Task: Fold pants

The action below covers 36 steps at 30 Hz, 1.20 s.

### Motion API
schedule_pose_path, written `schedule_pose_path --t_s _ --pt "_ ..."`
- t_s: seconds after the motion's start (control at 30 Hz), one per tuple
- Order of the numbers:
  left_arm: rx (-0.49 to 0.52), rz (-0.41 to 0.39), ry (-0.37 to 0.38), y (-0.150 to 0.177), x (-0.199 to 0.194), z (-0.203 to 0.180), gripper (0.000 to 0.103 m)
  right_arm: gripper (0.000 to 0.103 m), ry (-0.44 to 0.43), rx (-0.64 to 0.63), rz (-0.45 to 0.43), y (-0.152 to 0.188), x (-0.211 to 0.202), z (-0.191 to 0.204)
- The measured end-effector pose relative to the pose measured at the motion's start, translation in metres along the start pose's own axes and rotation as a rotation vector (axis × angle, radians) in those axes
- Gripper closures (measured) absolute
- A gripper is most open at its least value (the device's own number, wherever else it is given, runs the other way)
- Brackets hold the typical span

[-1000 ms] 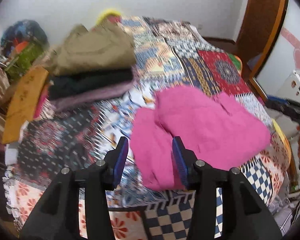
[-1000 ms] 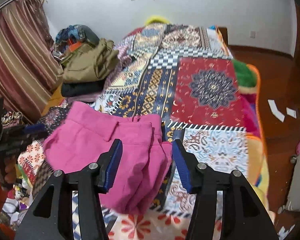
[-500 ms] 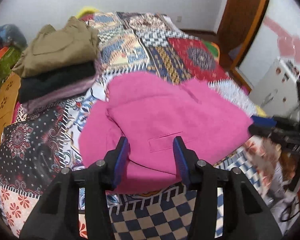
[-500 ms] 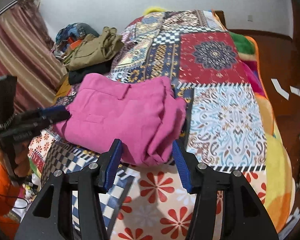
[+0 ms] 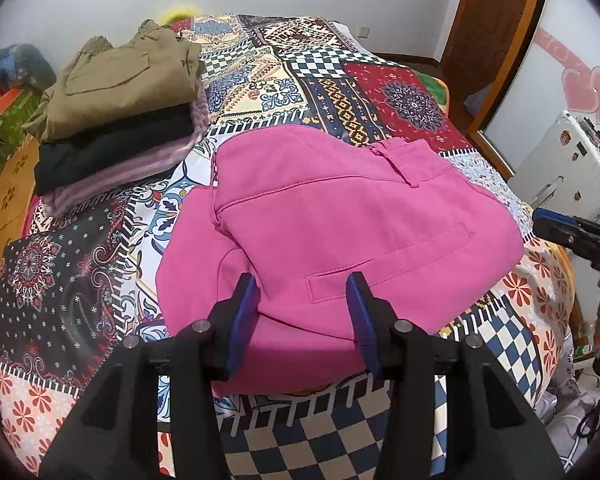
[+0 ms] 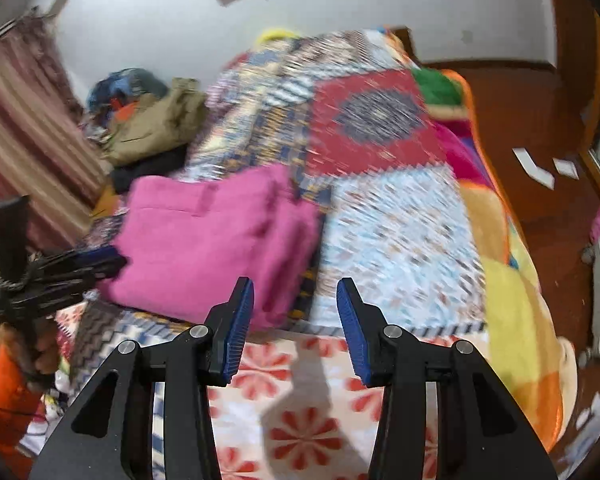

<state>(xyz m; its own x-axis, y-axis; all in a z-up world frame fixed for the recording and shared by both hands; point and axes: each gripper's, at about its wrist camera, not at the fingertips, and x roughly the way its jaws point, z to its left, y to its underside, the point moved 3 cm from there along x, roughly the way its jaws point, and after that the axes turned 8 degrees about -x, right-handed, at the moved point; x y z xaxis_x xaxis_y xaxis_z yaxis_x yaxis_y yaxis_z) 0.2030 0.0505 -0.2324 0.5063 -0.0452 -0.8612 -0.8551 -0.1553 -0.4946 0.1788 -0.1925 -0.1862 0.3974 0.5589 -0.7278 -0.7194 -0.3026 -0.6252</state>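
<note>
The bed is covered with a patchwork blanket of many patterns. On the blanket lie the folded pink pants near the front edge, and, well apart to the left, a pile of folded clothes with a khaki piece on top.

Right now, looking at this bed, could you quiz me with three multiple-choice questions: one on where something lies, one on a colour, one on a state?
1. Where is the stack of folded clothes relative to the pink pants, in the left view?
A. left of them
B. on top of them
C. right of them
2. What colour is the stack's top garment?
A. white
B. khaki
C. blue
3. The left hand-held gripper is:
A. clamped on the pants
B. open, holding nothing
C. holding a hanger

Answers: 1 A, the stack sits apart on the quilt. 2 B, khaki lies above black. 3 B, pink cloth shows between its spread fingers.
</note>
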Motion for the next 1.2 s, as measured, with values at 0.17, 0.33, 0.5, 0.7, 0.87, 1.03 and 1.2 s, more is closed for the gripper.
schedule_pose_path --t_s 0.17,0.33,0.5,0.7,0.87,1.03,1.2 --pt "-0.003 0.004 0.012 0.001 0.001 -0.001 0.055 0.062 0.036 -0.034 0.087 0.017 0.032 -0.005" --pt "0.015 0.001 0.007 0.002 0.002 -0.005 0.055 0.060 0.172 -0.079 0.083 0.011 0.021 -0.014" --pt "0.010 -0.002 0.016 0.003 0.002 -0.001 0.055 0.060 0.204 -0.084 0.061 -0.002 0.005 -0.022" --pt "-0.003 -0.003 0.022 0.004 0.003 0.000 0.055 0.059 -0.032 -0.132 -0.066 -0.043 -0.002 0.033" --pt "-0.015 0.001 0.028 0.004 0.004 0.002 0.054 0.059 -0.070 -0.266 0.025 -0.051 0.059 0.076" --pt "-0.030 0.017 0.035 0.007 0.011 0.011 0.050 0.064 -0.033 -0.260 0.103 -0.031 0.081 0.052" --pt "-0.054 0.029 0.064 0.007 0.013 0.016 0.050 0.090 0.039 -0.171 0.145 -0.029 0.073 0.011"
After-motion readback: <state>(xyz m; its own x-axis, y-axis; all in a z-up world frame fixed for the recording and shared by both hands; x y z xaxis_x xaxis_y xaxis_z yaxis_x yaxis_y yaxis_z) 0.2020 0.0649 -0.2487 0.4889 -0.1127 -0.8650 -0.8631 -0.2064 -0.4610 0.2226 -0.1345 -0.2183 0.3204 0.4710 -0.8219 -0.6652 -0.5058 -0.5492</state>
